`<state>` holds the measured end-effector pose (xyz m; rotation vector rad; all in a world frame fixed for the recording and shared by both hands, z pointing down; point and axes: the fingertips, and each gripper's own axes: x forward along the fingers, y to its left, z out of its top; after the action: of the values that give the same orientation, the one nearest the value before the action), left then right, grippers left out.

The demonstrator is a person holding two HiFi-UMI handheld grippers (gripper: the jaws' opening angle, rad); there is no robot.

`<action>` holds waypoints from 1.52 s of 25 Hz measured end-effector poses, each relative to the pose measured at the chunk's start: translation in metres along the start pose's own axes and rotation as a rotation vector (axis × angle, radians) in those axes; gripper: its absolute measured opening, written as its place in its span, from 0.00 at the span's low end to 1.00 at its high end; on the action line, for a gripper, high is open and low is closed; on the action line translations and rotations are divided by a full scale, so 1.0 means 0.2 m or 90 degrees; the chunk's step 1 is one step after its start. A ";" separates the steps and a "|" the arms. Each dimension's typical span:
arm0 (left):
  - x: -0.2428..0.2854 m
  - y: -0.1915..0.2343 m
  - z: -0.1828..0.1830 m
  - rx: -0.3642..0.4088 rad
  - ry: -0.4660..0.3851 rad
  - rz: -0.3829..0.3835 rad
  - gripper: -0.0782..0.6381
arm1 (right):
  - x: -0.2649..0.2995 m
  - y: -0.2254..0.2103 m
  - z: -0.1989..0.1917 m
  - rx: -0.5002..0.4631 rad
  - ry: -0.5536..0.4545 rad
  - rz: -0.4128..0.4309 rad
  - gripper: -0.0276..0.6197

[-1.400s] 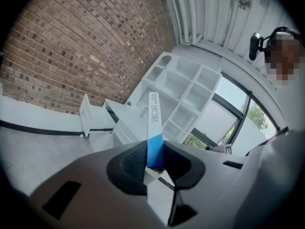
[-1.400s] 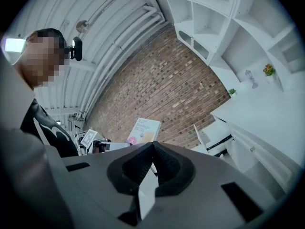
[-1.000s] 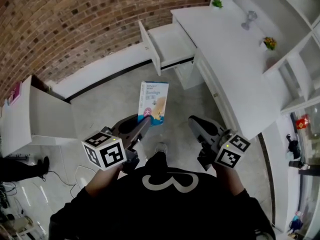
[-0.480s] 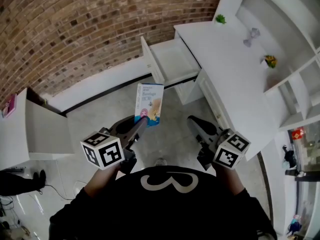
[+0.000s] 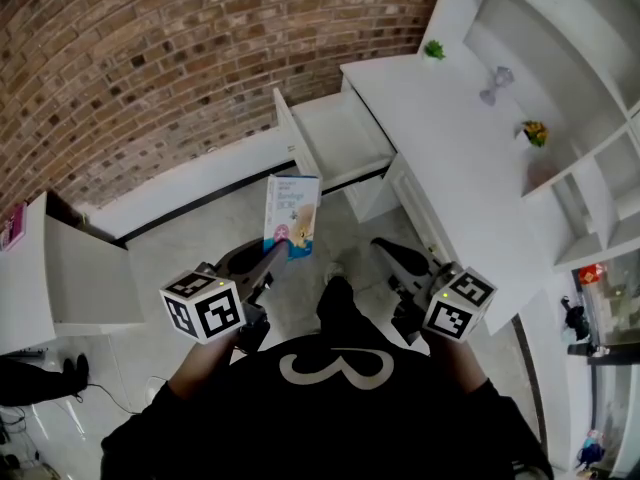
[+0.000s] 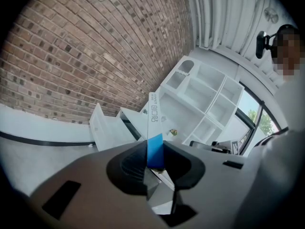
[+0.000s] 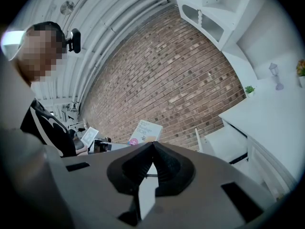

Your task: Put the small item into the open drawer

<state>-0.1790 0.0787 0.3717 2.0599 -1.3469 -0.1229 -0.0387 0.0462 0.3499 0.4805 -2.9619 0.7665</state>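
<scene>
- Out over the floor (image 5: 190,230), short of the open drawer (image 5: 345,136), the left gripper (image 5: 272,258) pinches the box (image 5: 291,213) by its lower edge, holding it upright.
- The step in hand looks like the carry. Bring the box forward over the drawer, lower it inside, and only then spread the jaws.
- That edge grip may let the box pivot, so move steadily.
- Come in from above to clear the drawer's raised front.
- The right gripper (image 5: 385,250) hangs empty with its jaws pressed together, near the counter (image 5: 450,138) edge.
- A plant (image 5: 433,49), a glass ornament (image 5: 494,84) and flowers (image 5: 535,133) sit on the counter, well apart from the drawer.
</scene>
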 end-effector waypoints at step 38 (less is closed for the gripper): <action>1.40 0.53 0.71 0.026 0.065 0.099 0.22 | 0.56 -1.30 0.77 0.005 -0.027 0.019 0.06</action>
<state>-0.1918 -0.2511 0.3978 1.9575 -1.4501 0.0771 -0.0607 -0.2750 0.3494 0.4603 -3.0123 0.7801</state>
